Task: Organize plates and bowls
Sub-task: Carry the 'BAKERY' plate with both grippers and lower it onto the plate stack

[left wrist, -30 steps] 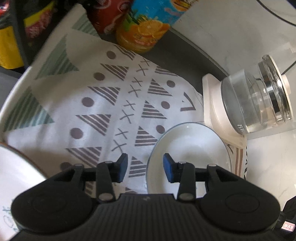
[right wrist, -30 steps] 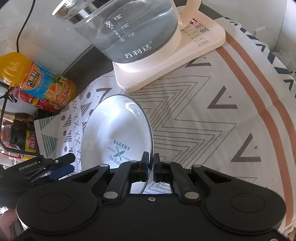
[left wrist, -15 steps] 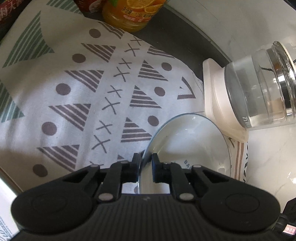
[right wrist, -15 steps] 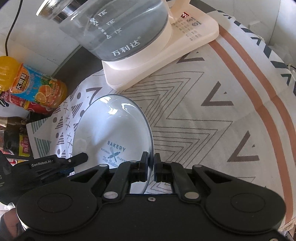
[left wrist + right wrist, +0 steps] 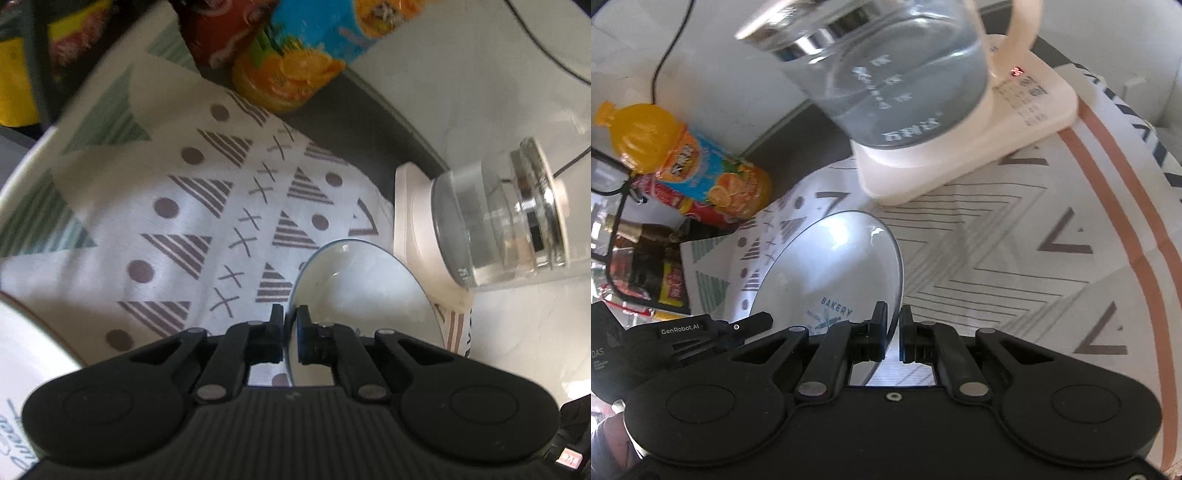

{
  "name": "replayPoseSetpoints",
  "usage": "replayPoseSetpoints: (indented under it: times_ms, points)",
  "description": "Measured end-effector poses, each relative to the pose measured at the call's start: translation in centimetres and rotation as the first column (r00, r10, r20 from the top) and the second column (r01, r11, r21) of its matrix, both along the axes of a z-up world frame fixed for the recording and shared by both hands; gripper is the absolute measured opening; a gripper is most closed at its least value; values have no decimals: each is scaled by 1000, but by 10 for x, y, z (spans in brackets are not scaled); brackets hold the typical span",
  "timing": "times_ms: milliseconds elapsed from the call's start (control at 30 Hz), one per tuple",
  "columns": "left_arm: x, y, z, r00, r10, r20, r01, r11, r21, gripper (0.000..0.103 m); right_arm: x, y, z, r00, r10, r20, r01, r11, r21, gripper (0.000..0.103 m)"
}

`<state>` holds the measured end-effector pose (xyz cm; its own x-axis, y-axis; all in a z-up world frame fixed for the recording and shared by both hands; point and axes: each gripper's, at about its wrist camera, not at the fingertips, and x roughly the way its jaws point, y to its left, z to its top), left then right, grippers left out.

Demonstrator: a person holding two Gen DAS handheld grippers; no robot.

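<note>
a glass kettle [image 5: 901,74] is sitting on its cream base [image 5: 1015,147], whose small red display [image 5: 1017,70] is glowing. the base is resting partly on a patterned cloth [image 5: 184,221] that is covering the bench. an orange juice bottle [image 5: 690,158] is lying on its side at the cloth's far edge, with a red-labelled bottle [image 5: 683,203] lying just beside it. a black cord [image 5: 670,48] is trailing across the white wall.
</note>
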<state>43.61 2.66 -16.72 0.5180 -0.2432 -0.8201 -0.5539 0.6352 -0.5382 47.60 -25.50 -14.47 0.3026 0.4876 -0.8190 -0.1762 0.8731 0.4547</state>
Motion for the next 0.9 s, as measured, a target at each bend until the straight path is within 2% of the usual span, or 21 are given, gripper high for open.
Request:
replayPoseSetpoints:
  times_ms: [500, 900]
  points:
    - [-70, 29, 37, 989, 144, 42, -148, 985, 87, 4, -31, 42, 21, 979, 196, 55, -199, 979, 41, 7]
    - [-145, 46, 44, 951, 306, 45, -309, 946, 97, 4, -57, 84, 28, 927, 368, 69, -371, 928, 39, 7]
